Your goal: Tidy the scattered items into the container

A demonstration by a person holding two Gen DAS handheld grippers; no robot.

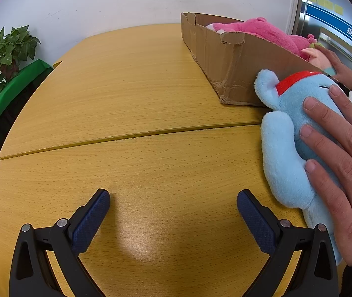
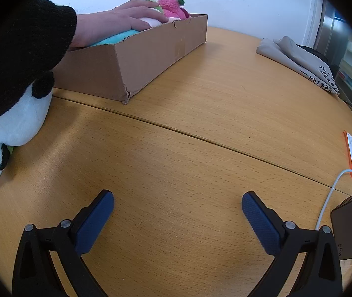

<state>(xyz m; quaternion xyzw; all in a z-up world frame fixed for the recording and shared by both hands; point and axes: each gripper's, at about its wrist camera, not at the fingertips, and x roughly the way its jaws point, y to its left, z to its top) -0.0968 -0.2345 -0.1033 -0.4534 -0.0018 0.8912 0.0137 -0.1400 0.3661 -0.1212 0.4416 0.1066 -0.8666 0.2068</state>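
**Both claws released over the wooden surface**

Left claw (image 1: pixel 173 206) and right claw (image 2: pixel 178 208) gaped at bottom centre, holding nothing. At right, a bare hand (image 1: pixel 344 170) pressed a light-blue plush toy (image 1: pixel 289 133) beside the brown cardboard box (image 1: pixel 228 57), upper right.

An office is suggested: a wood-grain bench (image 2: pixel 200 123), a potted plant (image 1: pixel 5 57), sticky notes (image 1: pixel 324 2) on a glass partition, and a charger (image 2: pixel 351 225) are seen.

Box (image 1: pixel 225 57): upper right of the left wrist view, on the table (image 1: pixel 126 99).
In box: plush toys (image 1: pixel 262 31).
Plush (image 1: pixel 289 133): right edge, before the box.
Plant (image 1: pixel 5 57): far left.
Charger (image 2: pixel 351 225): right wrist view, lower right.
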